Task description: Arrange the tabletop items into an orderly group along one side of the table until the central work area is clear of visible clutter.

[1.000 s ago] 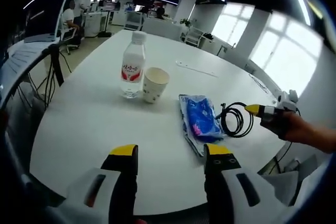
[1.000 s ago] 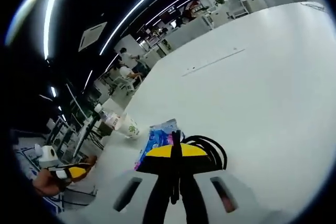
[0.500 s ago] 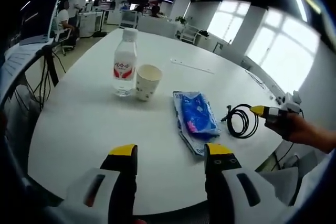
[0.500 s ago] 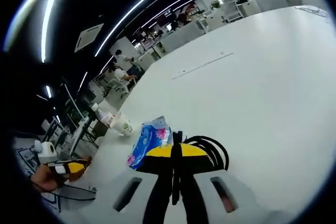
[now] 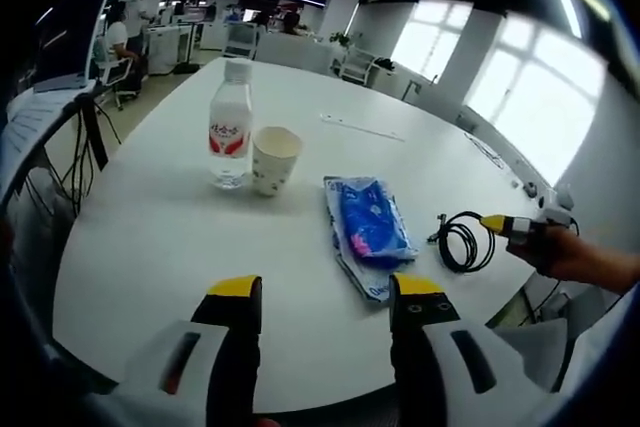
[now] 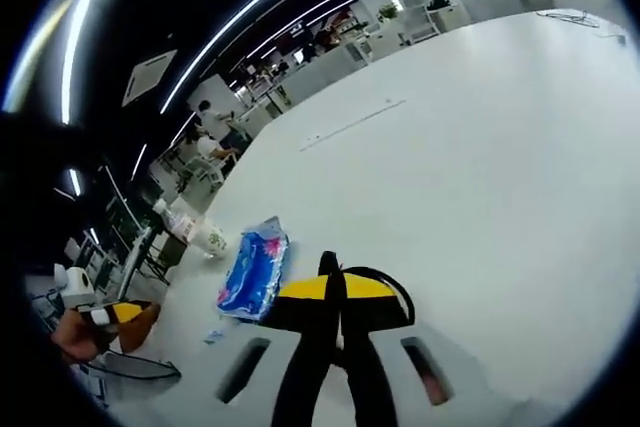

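A coiled black cable [image 5: 462, 242] is pinched between the pressed-together jaws of the right gripper [image 5: 497, 224], at three o'clock from the blue packet [image 5: 368, 229] on the table [image 5: 150, 247]. The left gripper [image 5: 325, 292] is held spread and empty.

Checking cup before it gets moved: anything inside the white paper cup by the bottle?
White paper cup stands upright beside the clear water bottle; left gripper view shows only its rim and upper inner wall. Its bottom is hidden, so contents cannot be told.

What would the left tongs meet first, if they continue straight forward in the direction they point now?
Probably bare table first; farther along, the paper cup lies closest to that line, though depth is unclear.
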`<state>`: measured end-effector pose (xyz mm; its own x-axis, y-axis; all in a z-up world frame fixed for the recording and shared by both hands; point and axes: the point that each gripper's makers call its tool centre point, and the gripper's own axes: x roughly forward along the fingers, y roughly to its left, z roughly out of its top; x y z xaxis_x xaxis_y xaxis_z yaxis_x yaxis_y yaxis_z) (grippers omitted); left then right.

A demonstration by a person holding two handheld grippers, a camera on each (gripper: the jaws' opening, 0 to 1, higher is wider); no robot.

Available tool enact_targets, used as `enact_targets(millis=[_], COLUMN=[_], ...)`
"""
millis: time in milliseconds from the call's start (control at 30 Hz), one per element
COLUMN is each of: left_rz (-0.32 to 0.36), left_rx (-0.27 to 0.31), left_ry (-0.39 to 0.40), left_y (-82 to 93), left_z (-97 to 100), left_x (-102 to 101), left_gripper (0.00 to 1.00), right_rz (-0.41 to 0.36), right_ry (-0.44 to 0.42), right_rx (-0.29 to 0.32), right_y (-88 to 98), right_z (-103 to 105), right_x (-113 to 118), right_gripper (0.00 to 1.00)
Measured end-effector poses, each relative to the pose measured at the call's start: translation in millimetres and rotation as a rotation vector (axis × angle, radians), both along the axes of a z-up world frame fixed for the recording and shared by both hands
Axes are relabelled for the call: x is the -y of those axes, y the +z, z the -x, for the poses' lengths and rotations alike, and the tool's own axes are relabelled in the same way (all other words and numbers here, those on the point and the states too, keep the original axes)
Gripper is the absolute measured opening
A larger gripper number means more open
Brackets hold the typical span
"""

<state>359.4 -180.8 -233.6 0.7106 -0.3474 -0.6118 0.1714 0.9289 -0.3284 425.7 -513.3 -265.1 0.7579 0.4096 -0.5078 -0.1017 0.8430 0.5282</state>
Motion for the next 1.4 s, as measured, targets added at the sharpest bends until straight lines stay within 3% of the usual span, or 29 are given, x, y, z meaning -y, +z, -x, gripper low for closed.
enact_targets(millis=[400, 800, 1400], left_rz=[-0.001, -0.003, -0.008], left_rx=[0.010, 0.022, 0.033], left_ry=[0.002, 0.001, -0.011], left_y=[4.8, 9.6, 13.0], left_z=[-6.2, -10.3, -17.5], left_x=[-0.3, 0.1, 2.0], left_gripper=[0.51, 0.52, 0.53], right_rz=[0.074, 0.098, 0.132], right_ry=[0.073, 0.105, 0.135], right_rx=[-0.026, -0.062, -0.110], right_y=[-20.5, -32.4, -42.1], right_z=[-4.2, -1.1, 7.7], right_x=[-13.3, -8.6, 0.8], right_gripper=[0.01, 0.02, 0.14])
